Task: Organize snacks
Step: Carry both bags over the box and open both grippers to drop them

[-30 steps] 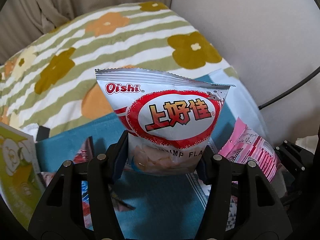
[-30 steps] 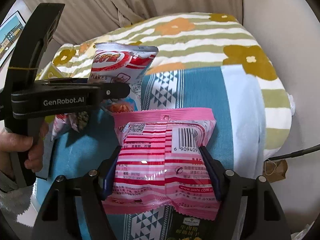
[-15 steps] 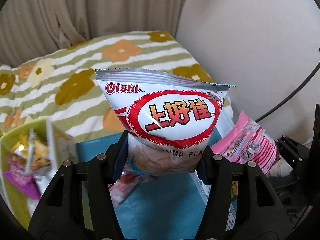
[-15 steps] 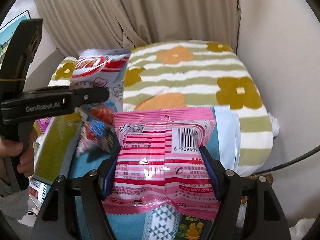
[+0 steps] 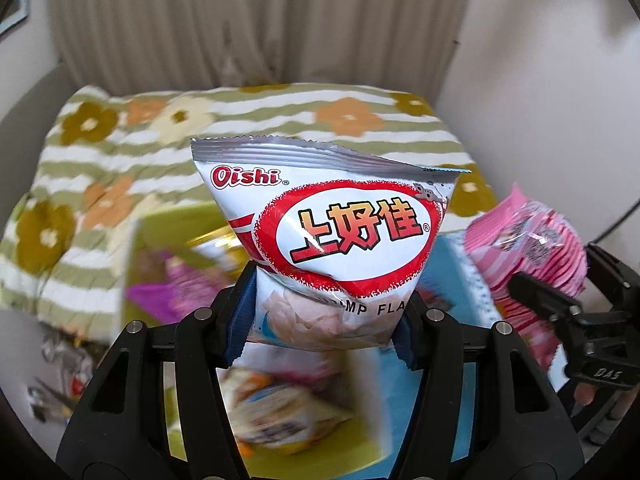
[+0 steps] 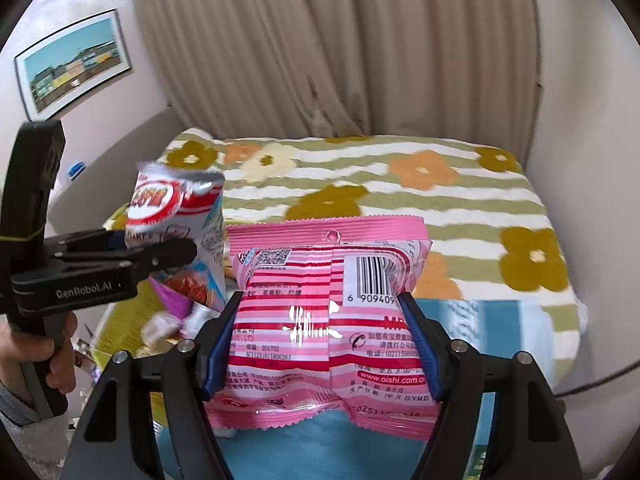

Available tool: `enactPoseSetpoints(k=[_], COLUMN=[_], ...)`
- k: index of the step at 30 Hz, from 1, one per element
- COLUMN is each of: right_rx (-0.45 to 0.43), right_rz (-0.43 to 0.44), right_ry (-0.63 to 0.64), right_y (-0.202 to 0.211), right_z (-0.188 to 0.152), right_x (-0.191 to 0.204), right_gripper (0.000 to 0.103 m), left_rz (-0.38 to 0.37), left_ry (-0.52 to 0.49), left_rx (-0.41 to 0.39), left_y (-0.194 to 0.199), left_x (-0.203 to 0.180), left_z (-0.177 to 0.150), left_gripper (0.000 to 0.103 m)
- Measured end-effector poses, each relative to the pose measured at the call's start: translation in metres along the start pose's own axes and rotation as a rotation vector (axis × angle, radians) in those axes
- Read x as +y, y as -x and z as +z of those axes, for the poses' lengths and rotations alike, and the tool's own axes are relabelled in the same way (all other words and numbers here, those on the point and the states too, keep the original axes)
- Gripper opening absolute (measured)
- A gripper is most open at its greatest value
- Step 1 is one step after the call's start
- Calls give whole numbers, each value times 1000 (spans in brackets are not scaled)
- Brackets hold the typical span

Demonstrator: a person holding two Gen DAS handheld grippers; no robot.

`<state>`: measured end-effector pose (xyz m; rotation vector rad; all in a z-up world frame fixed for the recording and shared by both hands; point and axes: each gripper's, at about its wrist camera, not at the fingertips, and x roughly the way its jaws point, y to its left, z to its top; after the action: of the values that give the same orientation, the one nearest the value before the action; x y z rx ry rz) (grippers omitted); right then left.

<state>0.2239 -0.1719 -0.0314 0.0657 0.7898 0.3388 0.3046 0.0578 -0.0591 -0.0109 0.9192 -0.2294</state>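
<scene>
Oishi bag (image 5: 332, 248) silver-white, red oval, puffy, uncrushed

Both wrist views look steeply down, sharing the floral bedspread (image 5: 248, 128).

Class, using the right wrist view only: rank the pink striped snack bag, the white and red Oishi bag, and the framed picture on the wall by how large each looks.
1. pink striped snack bag, largest, though nearest the camera.
2. and 3. white and red Oishi bag and framed picture look alike; no ranking.

Soft daylight, motion blur, fisheye vignette
</scene>
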Motion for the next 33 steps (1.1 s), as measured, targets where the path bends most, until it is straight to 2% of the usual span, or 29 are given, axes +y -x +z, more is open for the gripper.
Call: enactPoseSetpoints(k=[5,9,10,12,13,14,19,23,33], right_rx=[18,38,44,56,61,65,82,85,85], right_rz=[47,68,72,75,74,71,46,32,-56], right_ry=[35,46,47,48,49,50,42,22,-7], right_y=[-24,-40,-43,-49,-52,-54,-59,-59,-89], right_z=[5,5,5,4,3,2,-2,-8,-7], right_x=[47,72,77,86,91,95,110,118,145], right_gripper=[69,69,69,69,69,69,69,69,71], left_rz=[51,64,71,67,69,84,77,8,-2], left_ry=[56,91,98,103,99,91,81,142,80], left_rx=[42,83,95,123,128,120,134,112,65], left_y=[0,-8,-12,-20,-23,-23,-19,-3,20], left_x=[59,87,92,102,104,107,117,129,146], left_z=[-23,-41,-44,-51,-54,-59,-82,-94,-88], left_gripper=[55,55,59,75,95,102,102,102,102])
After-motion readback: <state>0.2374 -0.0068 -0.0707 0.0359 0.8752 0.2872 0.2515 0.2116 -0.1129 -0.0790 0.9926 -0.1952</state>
